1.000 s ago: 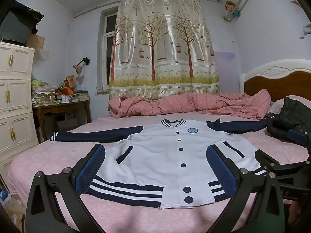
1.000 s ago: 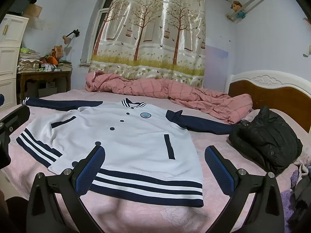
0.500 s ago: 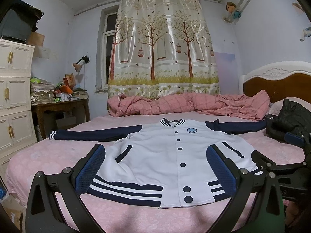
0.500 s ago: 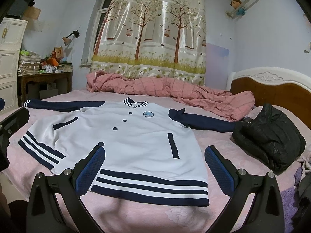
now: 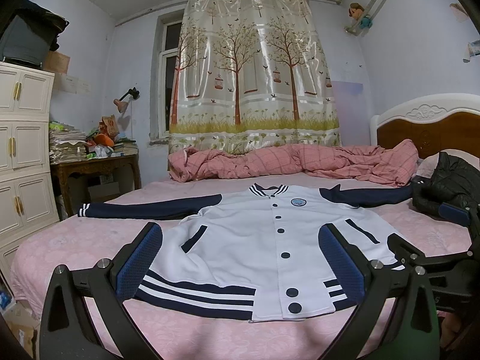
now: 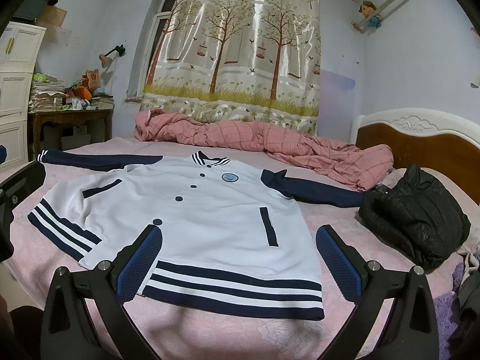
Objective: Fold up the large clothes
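Grippers first, nearest to you: your left gripper (image 5: 240,261) has its jaws spread wide with nothing between them, each finger black and angular with a blue, dimpled pad (image 5: 139,262) on its inner face. Your right gripper (image 6: 238,259) matches it, jaws wide and empty, and from the left wrist view it shows at the right edge just above the bedding.

Jacket (image 5: 267,240): white body of smooth knit, navy sleeves, lying flat and face up on the bed (image 5: 90,240), buttoned shut, collar away from you and hem toward you. The hem (image 6: 234,288) is a ribbed band of navy and white stripes; the collar and left cuff carry the same stripes. Round navy buttons run down the front, a round badge sits on the chest, and two slanted navy pocket welts mark the sides. Both sleeves lie stretched straight out sideways.

Bed cover: pink, with a faint flower pattern.

Black coat (image 6: 417,219): quilted, slightly shiny, heaped at the right, touching the end of the jacket's right-hand sleeve.

Blanket (image 5: 294,163): pink checked cloth, crumpled in a long ridge along the far edge.

Headboard (image 6: 420,141): brown wood, white carved rim.

Curtain (image 5: 255,75): glossy, printed with trees and birdcages.
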Demonstrator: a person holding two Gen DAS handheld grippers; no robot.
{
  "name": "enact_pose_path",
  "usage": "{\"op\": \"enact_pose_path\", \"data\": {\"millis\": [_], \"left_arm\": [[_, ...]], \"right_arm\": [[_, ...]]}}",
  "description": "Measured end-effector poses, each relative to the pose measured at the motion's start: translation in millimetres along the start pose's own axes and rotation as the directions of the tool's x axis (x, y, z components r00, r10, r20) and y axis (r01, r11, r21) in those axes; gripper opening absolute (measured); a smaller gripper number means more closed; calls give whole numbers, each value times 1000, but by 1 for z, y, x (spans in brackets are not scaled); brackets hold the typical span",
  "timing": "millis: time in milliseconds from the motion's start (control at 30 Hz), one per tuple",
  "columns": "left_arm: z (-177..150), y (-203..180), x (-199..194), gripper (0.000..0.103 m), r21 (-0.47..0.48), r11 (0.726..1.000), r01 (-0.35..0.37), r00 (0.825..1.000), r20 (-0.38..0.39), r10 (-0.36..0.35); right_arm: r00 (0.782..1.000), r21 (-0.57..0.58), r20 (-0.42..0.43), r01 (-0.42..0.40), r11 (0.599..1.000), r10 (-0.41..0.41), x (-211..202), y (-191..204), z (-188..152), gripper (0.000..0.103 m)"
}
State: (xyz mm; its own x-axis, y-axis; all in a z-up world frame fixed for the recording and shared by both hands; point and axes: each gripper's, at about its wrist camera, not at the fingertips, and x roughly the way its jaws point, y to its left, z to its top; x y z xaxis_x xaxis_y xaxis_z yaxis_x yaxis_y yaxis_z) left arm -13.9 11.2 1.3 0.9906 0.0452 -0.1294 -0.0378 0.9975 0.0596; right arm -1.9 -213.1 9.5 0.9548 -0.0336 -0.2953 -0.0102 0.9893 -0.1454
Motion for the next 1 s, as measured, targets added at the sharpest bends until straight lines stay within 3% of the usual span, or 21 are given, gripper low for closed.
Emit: {"op": "enact_pose_path", "data": {"millis": [367,467,567,700,833,1000], "left_arm": [[2,22,-9,103,-1,999,-47,998,47,47],[10,33,-1,103,11,1000,-19,1000,-10,19],[14,47,6,103,15,999,-37,999,21,37],[19,67,28,103,-24,1000,19,1000,-3,-19],[30,74,37,103,19,1000,2,1000,-5,-2],[29,94,34,103,-16,999,-35,999,-14,35]], "right_arm": [[1000,47,5,-14,999,13,3,-1,3,103],[999,104,15,-33,994,32,1,-10,7,103],[999,126,23,-29,992,26,0,-21,13,103],[999,130,2,-47,990,47,8,-36,14,103],[998,114,-24,-49,992,52,20,-43,12,103],[998,142,-20,-58,988,62,23,-53,19,103]]}}
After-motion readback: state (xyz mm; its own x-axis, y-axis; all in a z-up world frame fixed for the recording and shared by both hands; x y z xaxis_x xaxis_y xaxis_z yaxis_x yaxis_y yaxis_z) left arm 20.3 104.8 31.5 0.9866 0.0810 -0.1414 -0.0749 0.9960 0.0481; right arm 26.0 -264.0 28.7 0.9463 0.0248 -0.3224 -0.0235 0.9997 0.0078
